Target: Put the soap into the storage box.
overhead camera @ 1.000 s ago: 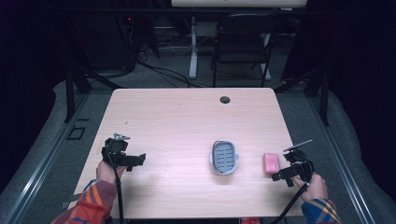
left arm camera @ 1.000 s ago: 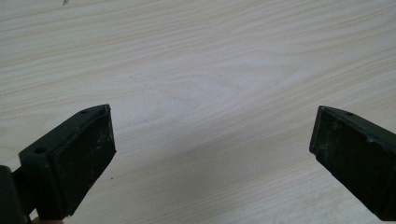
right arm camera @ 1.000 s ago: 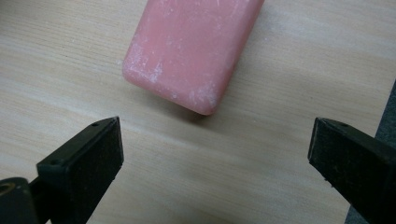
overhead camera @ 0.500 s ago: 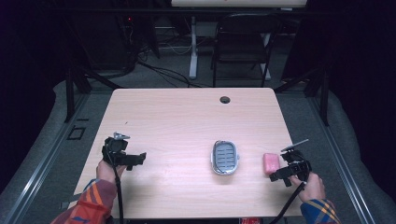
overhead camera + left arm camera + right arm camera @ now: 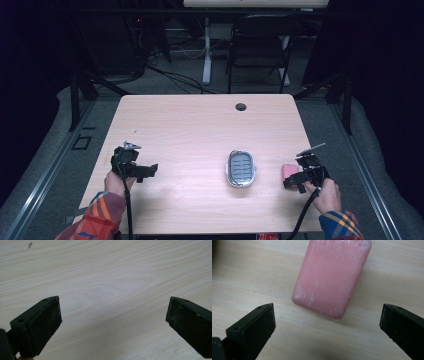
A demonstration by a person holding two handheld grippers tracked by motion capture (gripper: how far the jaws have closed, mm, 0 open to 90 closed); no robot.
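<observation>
Right gripper (image 5: 327, 325) jaws just opening to full spread, nothing pinched between them. Pink soap bar (image 5: 332, 277) lying flat on the table (image 5: 200, 130), just ahead of the pads at 12 o'clock, untouched. In the high view, bar (image 5: 289, 171) sitting at 3 o'clock of the soap dish (image 5: 241, 168), near but apart. Probably lining up for a grab, then a short carry to the dish. Left gripper (image 5: 113, 320) also spread wide over bare wood, holding nothing, at 9 o'clock of the dish.
</observation>
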